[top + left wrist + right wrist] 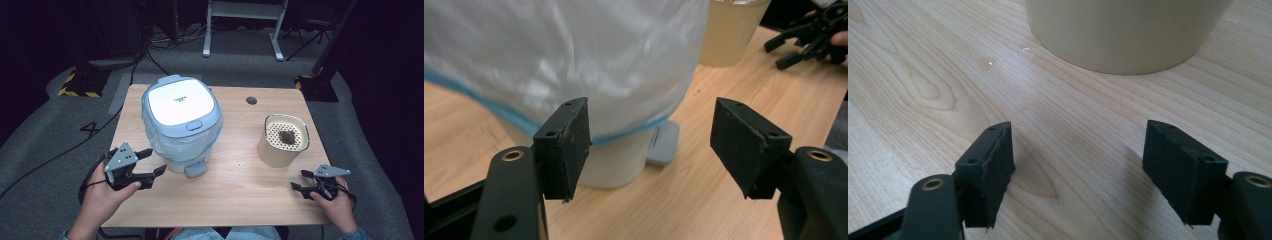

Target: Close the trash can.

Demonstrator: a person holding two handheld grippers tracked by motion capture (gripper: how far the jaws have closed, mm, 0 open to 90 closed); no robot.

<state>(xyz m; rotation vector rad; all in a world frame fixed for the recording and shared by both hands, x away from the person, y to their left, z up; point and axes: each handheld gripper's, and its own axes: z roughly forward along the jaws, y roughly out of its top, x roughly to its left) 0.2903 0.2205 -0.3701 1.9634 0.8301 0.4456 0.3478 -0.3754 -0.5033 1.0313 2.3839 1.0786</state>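
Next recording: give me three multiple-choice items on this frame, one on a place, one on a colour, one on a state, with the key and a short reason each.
1. Where does the beige container stand relative to the pedal bin?
A. On the side of the right gripper
B. On top of it
C. Inside it

2. What colour is the trim around the bin's lid?
A. Red
B. Light blue
C. Black

3. How is the left gripper now?
A. Shut on the bin's bag
B. Shut on the container
C. Open, holding nothing

Key:
1. A, it stands apart on the table, near the right gripper.
2. B, a blue rim frames the white lid.
3. C, its jaws stand apart with nothing between them.
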